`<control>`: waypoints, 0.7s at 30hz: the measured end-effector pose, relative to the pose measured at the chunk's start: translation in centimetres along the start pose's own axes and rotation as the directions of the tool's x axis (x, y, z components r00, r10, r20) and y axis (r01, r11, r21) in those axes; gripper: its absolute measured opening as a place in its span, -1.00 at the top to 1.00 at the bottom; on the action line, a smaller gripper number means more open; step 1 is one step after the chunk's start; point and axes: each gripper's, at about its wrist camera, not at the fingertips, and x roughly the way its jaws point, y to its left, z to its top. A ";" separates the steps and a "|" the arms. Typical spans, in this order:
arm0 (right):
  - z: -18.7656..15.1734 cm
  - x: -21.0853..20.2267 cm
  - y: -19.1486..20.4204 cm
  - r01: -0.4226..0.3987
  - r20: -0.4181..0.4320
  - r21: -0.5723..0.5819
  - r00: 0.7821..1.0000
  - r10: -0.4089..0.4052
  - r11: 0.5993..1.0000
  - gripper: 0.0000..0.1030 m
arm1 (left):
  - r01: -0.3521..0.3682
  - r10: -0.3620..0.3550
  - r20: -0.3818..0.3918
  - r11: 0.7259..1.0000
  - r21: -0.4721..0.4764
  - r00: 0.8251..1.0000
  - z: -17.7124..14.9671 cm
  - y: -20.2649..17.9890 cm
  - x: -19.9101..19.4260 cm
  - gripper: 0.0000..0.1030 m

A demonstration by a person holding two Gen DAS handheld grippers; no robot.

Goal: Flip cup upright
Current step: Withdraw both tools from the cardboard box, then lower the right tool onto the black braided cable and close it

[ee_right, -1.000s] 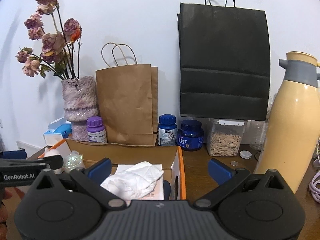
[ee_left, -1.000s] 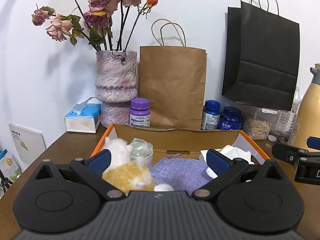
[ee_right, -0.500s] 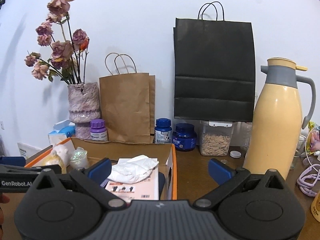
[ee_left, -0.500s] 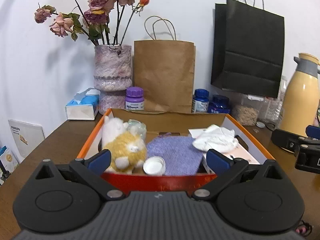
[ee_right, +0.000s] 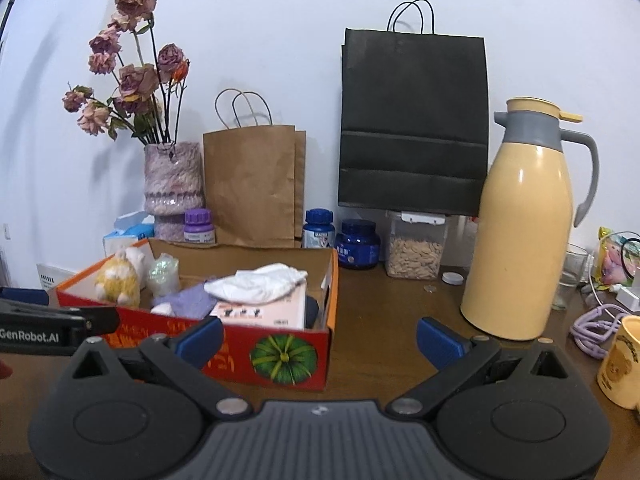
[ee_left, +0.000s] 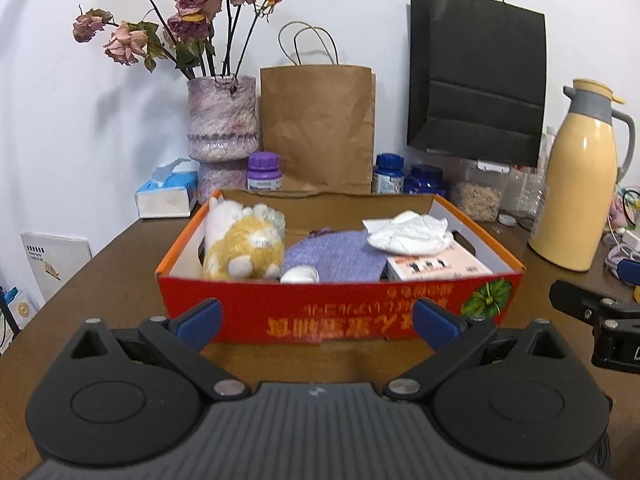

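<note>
– Holding both claws spread and empty, you are pointing the left gripper (ee_left: 316,320) at the red box (ee_left: 248,312), while the right gripper (ee_right: 320,336) is hanging beside it.
– Where is the cup sitting?
– A yellow mug (ee_right: 620,360) is showing at the right view's lower right edge, half cut off; I am taking that for it. Swinging over, you are risking clipping the thermos (ee_right: 520,240) or snagging the purple cable (ee_right: 592,328) near it.
</note>
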 end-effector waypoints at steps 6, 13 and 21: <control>-2.4 -1.2 -0.1 0.006 -0.059 -0.007 0.998 -0.007 1.000 -1.00 | 0.006 -0.006 -0.020 1.000 -0.010 1.000 -1.5 0.1 -1.3 -1.00; -4.8 -3.4 -0.1 0.003 -0.081 -0.014 0.997 -0.004 1.000 -1.00 | 0.013 -0.013 -0.032 1.000 -0.010 0.999 -2.8 0.2 -2.7 -1.00; -6.0 -5.3 -0.2 0.008 -0.093 -0.005 0.996 -0.009 1.000 -1.00 | 0.015 -0.015 -0.050 1.000 -0.010 0.999 -4.2 0.5 -3.8 -1.00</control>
